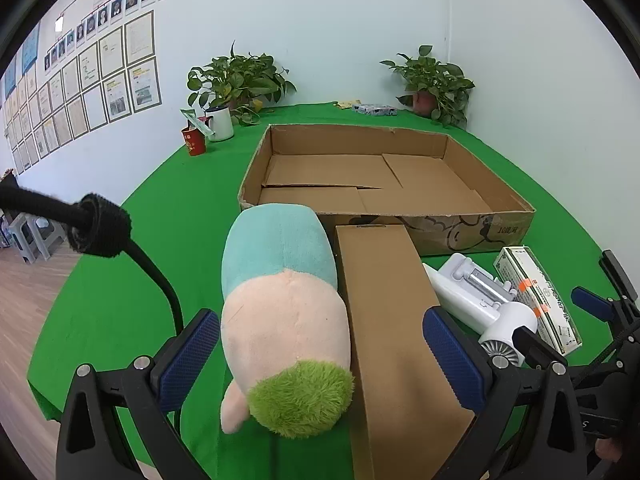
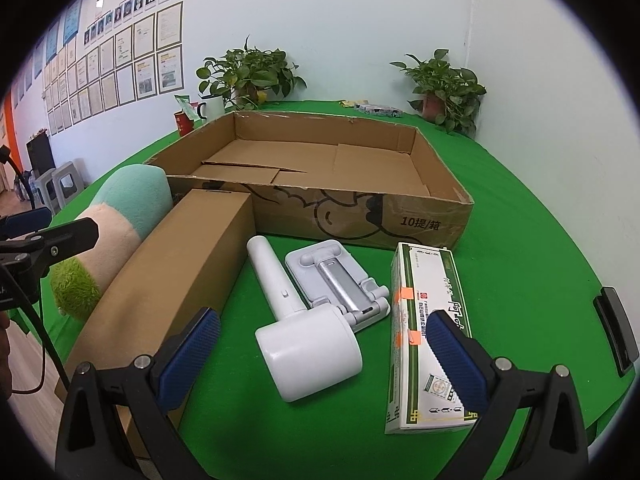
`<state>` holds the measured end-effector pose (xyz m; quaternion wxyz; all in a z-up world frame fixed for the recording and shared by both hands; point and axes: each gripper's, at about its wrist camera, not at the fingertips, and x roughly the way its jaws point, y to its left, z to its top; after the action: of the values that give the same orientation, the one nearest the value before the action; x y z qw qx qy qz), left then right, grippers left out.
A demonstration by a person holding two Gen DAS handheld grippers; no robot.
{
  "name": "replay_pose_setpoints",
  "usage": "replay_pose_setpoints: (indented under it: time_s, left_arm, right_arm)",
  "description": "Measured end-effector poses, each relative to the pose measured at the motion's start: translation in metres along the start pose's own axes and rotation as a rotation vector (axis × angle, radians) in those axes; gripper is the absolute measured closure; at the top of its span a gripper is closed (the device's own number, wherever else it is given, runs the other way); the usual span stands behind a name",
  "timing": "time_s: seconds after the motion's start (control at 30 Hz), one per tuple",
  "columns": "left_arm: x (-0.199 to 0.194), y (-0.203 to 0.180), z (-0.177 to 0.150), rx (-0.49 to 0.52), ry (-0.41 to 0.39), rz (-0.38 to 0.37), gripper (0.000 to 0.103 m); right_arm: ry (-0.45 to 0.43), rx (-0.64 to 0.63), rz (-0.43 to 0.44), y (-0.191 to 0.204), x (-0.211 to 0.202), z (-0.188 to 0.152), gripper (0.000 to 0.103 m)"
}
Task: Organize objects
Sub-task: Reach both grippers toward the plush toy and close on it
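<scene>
A plush toy [image 1: 280,320], teal, peach and green, lies on the green table beside a long brown carton [image 1: 392,320]. My left gripper [image 1: 320,356] is open, its jaws straddling the toy and the carton's near end. In the right wrist view, my right gripper [image 2: 324,356] is open above a white hair dryer [image 2: 298,336]. A grey folding stand [image 2: 340,280] and a green-and-white medicine box [image 2: 428,336] lie next to the dryer. The plush toy [image 2: 120,220] and the carton [image 2: 184,272] show at the left. A wide open cardboard box [image 2: 360,216] stands behind them, empty.
Two potted plants [image 1: 240,80] [image 1: 436,88], a white mug [image 1: 219,122] and a red cup [image 1: 195,140] stand at the table's far side. A small printed pack [image 1: 374,110] lies at the back. A black cable [image 1: 100,228] runs at the left. The table edge is near on the left.
</scene>
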<state>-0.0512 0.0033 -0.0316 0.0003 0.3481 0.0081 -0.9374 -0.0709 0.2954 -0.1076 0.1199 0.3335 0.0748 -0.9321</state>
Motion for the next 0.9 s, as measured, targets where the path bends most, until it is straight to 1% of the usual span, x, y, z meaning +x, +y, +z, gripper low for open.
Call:
replay_pose_setpoints:
  time_s: [0.13,0.27,0.33,0.4,0.47,0.53,0.6,0.73,0.8,0.87,0.9]
  left_arm:
    - [0.001,0.005,0.000,0.006,-0.010,0.003,0.004]
    - [0.000,0.015,0.001,-0.010,-0.017,-0.010,0.004]
    - [-0.001,0.021,0.001,-0.017,-0.018,-0.022,0.004]
    - [-0.001,0.030,0.003,-0.030,-0.013,-0.056,0.004]
    - [0.000,0.042,0.004,-0.063,0.000,-0.097,0.004]
    - [0.005,0.049,0.004,-0.080,0.024,-0.120,0.004]
    - [0.015,0.052,0.000,-0.079,0.065,-0.150,0.004]
    - [0.033,0.049,-0.012,-0.075,0.107,-0.195,0.004]
    - [0.043,0.051,-0.017,-0.089,0.125,-0.182,0.010]
    - [0.052,0.052,-0.020,-0.080,0.122,-0.150,0.021]
    - [0.053,0.053,-0.022,-0.067,0.112,-0.149,0.021]
  right_arm:
    - [-0.003,-0.014,0.011,0.005,0.002,0.002,0.001]
    - [-0.062,-0.006,0.094,0.008,-0.005,0.005,0.001]
    - [-0.101,-0.021,0.133,0.011,-0.011,0.007,0.001]
    - [-0.123,-0.057,0.150,0.015,-0.014,0.009,0.001]
    - [-0.124,-0.088,0.168,0.020,-0.013,0.011,0.001]
    - [-0.132,-0.107,0.189,0.024,-0.014,0.013,0.001]
    - [-0.162,-0.108,0.215,0.026,-0.018,0.016,0.001]
    - [-0.199,-0.097,0.291,0.029,-0.024,0.024,0.001]
    - [-0.195,-0.110,0.316,0.033,-0.023,0.029,0.001]
    - [-0.184,-0.109,0.338,0.035,-0.021,0.031,0.001]
    - [-0.175,-0.104,0.358,0.035,-0.020,0.033,0.001]
